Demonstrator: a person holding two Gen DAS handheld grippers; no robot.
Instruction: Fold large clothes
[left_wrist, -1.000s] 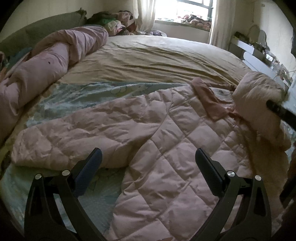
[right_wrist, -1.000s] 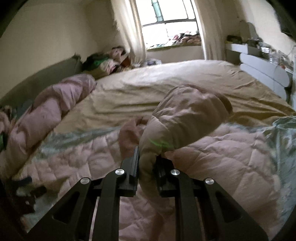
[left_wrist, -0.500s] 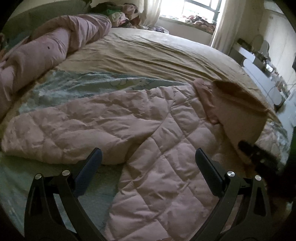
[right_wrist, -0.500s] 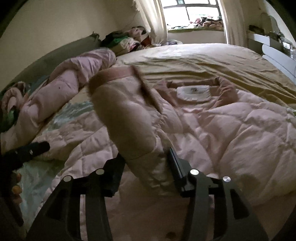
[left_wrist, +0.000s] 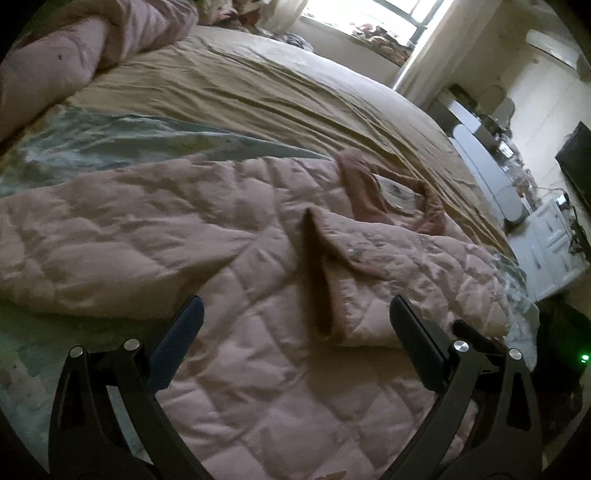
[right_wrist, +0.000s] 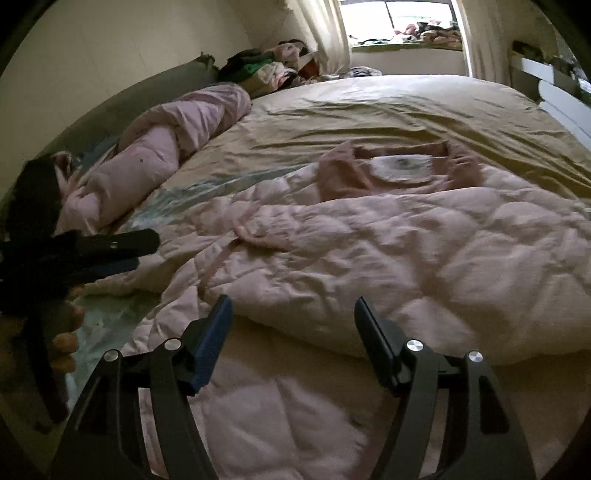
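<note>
The right tool (right_wrist: 291, 332) has just been opening; its jaws stand well apart with nothing between them, poised over the near hem of the pale pink quilted padded coat (right_wrist: 388, 251). The left tool (left_wrist: 295, 328) is spread wide as well and grips nothing, hanging above the coat's diamond-stitched body.

The coat lies flat across the near part of the bed (right_wrist: 388, 110), directly under and ahead of both tools. Just ahead of the right tool, the right sleeve (right_wrist: 424, 280) lies folded across the body in a plump fold. Ahead and left of the left tool, the other sleeve (left_wrist: 110, 251) lies stretched outward, not yet folded in. Farther ahead sits the collar (right_wrist: 399, 166) with its white label.

I judge the coat light, soft and springy: folds will puff up and creep open, and the smooth shell may slide on itself. The best hold looks to be a firm edge, the outstretched sleeve's cuff or a hem seam, not the puffy middle.

Beyond lie a tan bedsheet (left_wrist: 277, 85) and a rolled pink duvet (right_wrist: 170, 147) far left.
</note>
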